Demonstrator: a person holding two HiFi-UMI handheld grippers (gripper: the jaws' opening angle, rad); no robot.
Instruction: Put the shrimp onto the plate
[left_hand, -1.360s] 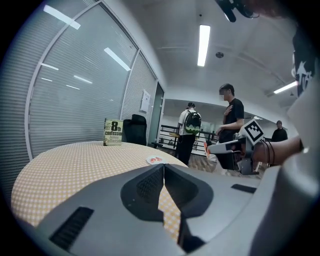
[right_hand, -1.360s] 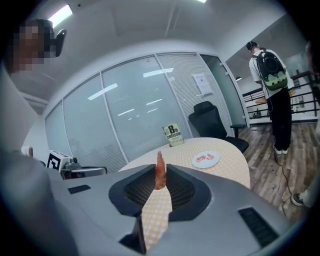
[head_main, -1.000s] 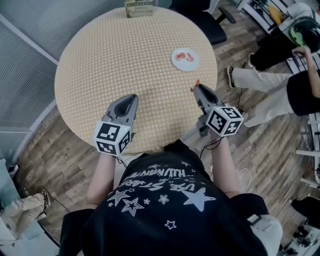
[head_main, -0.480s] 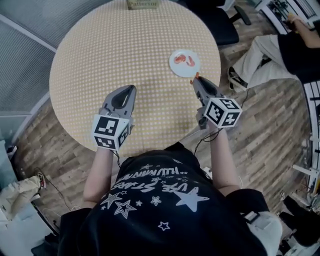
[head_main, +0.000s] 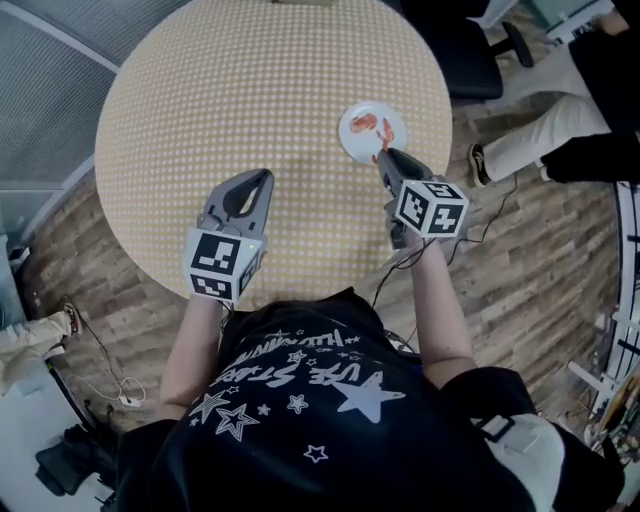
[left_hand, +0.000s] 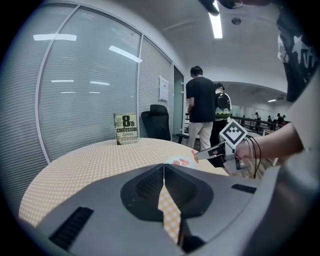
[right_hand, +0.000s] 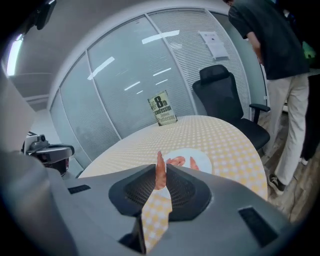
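Observation:
A small white plate (head_main: 372, 130) lies near the round table's right edge, with two orange shrimp (head_main: 363, 123) on it; the right gripper view shows them too (right_hand: 176, 161). My right gripper (head_main: 383, 154) is shut on another shrimp (right_hand: 160, 172), which stands upright between its jaws at the plate's near rim (right_hand: 202, 161). My left gripper (head_main: 262, 180) is shut and holds nothing, hovering over the table's near middle, well left of the plate. In the left gripper view, the right gripper (left_hand: 197, 155) reaches in beside the plate (left_hand: 175, 161).
A book (right_hand: 162, 108) stands upright at the table's far edge. A black office chair (right_hand: 225, 95) is behind the table on the right. People stand and sit to the right (head_main: 560, 110). A glass wall with blinds (left_hand: 90, 90) curves round the left side.
My right gripper has carried its shrimp forward, from the table's near right edge up to the plate's rim. The left gripper has stayed about where it was.

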